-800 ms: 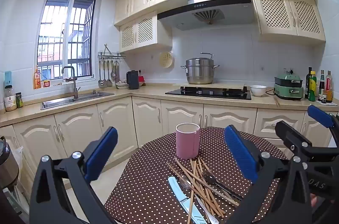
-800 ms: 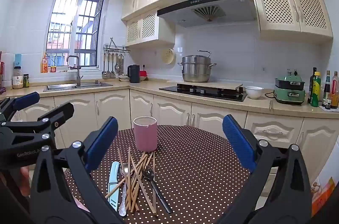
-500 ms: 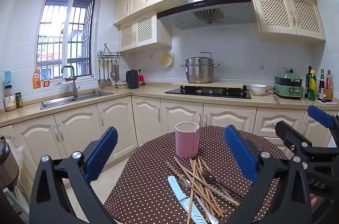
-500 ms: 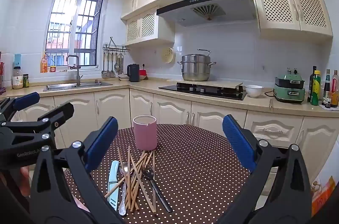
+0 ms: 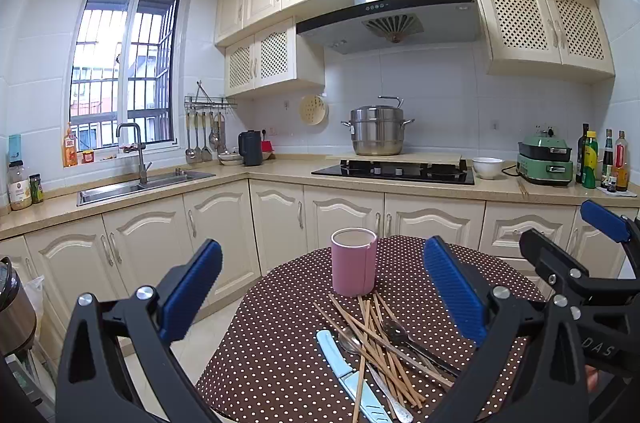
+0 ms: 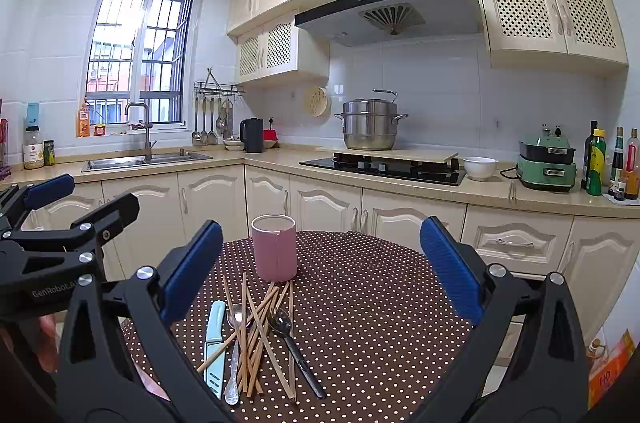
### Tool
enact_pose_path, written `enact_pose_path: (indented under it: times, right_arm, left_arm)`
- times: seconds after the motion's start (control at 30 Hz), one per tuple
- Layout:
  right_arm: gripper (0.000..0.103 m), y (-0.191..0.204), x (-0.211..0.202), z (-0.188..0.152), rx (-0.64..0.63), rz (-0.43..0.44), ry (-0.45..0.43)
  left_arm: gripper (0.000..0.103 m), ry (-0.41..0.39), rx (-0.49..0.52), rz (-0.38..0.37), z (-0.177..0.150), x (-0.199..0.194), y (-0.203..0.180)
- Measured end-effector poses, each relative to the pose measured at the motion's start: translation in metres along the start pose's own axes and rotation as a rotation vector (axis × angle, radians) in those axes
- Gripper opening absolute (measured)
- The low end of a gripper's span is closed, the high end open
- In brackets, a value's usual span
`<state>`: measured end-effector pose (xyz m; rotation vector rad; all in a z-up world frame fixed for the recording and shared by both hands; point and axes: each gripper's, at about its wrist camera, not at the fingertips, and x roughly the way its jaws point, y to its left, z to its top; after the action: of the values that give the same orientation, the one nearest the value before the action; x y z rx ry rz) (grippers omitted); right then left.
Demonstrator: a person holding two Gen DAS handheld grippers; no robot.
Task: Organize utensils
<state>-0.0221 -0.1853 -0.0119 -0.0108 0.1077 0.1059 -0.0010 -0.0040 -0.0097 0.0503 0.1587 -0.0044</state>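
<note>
A pink cup (image 5: 354, 261) (image 6: 275, 247) stands upright on a round table with a brown dotted cloth (image 5: 280, 343) (image 6: 380, 311). In front of it lies a loose pile of wooden chopsticks (image 5: 376, 339) (image 6: 256, 331), a light blue knife (image 5: 344, 371) (image 6: 215, 343), a silver spoon (image 6: 234, 347) and a dark spoon (image 5: 404, 335) (image 6: 292, 343). My left gripper (image 5: 324, 299) is open and empty above the table's near side. My right gripper (image 6: 320, 271) is open and empty too. Each gripper shows at the edge of the other's view.
Kitchen counters run behind the table, with a sink (image 5: 140, 185), a hob (image 5: 394, 171) bearing a steel pot (image 5: 377, 131), a white bowl (image 5: 487, 167), a green cooker (image 5: 545, 159) and bottles (image 5: 604, 159). A steel appliance (image 5: 12, 307) stands at the left.
</note>
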Motion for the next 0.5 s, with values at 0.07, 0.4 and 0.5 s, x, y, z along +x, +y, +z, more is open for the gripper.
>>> enact_pose_path:
  times: [0.07,0.4,0.5]
  right_arm:
    - [0.097,0.0039,-0.0012,-0.0026,0.002,0.000,0.001]
    - [0.097,0.0044,-0.0015,-0.0077,0.003,0.002,0.003]
    - [0.097,0.0039,-0.0014,-0.0067,0.004,0.003,0.005]
  left_arm:
    - [0.099,0.001,0.000,0.001,0.0015,0.0041,0.0030]
    - [0.099,0.004,0.000,0.001,0.0022,0.0034,0.0070]
    - [0.099,0.004,0.000,0.001,0.0019,0.0035,0.0077]
